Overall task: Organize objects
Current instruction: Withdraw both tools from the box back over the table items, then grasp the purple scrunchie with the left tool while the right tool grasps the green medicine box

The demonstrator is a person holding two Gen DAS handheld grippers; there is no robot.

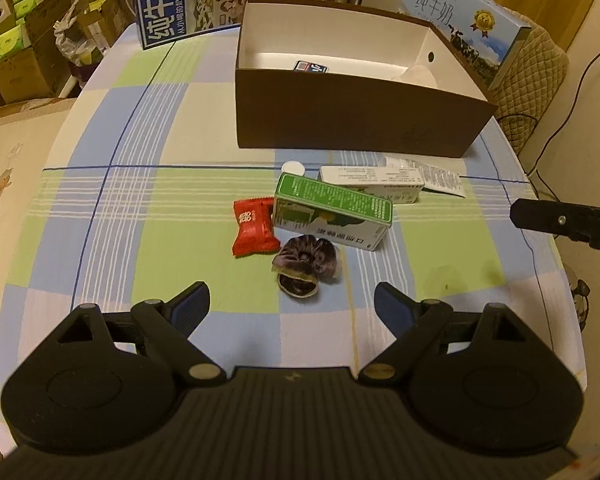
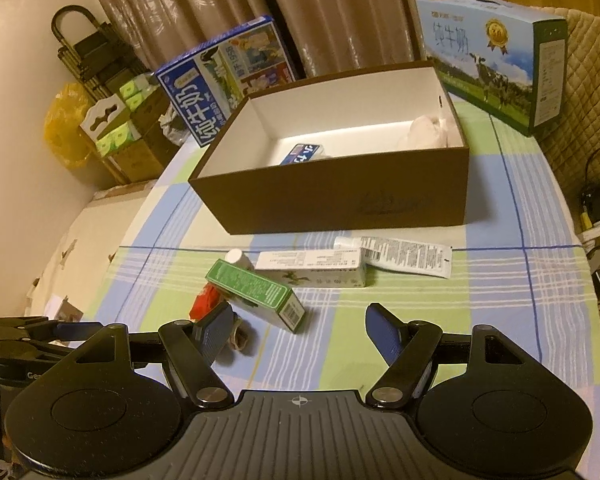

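Observation:
A brown cardboard box [image 1: 352, 120] [image 2: 340, 196] with a white inside stands open on the checked tablecloth; a small blue packet [image 2: 302, 154] and a white crumpled thing [image 2: 428, 130] lie in it. In front of it lie a green-and-white carton [image 1: 332, 212] [image 2: 256, 290], a white carton [image 1: 372, 188] [image 2: 312, 270], a white tube [image 2: 404, 256], a small white bottle [image 1: 293, 168] [image 2: 236, 258], a red sachet [image 1: 254, 228] and a dark purple scrunchie [image 1: 306, 270]. My left gripper [image 1: 292, 306] is open just short of the scrunchie. My right gripper [image 2: 300, 332] is open near the green carton, holding nothing.
Two milk cartons stand behind the box, a dark blue one [image 1: 196, 0] [image 2: 224, 76] at the left and a light blue one [image 1: 468, 24] [image 2: 496, 64] at the right. A quilted chair back [image 1: 532, 80] is beyond the table's right edge. Stacked boxes [image 1: 16, 52] sit on the floor left.

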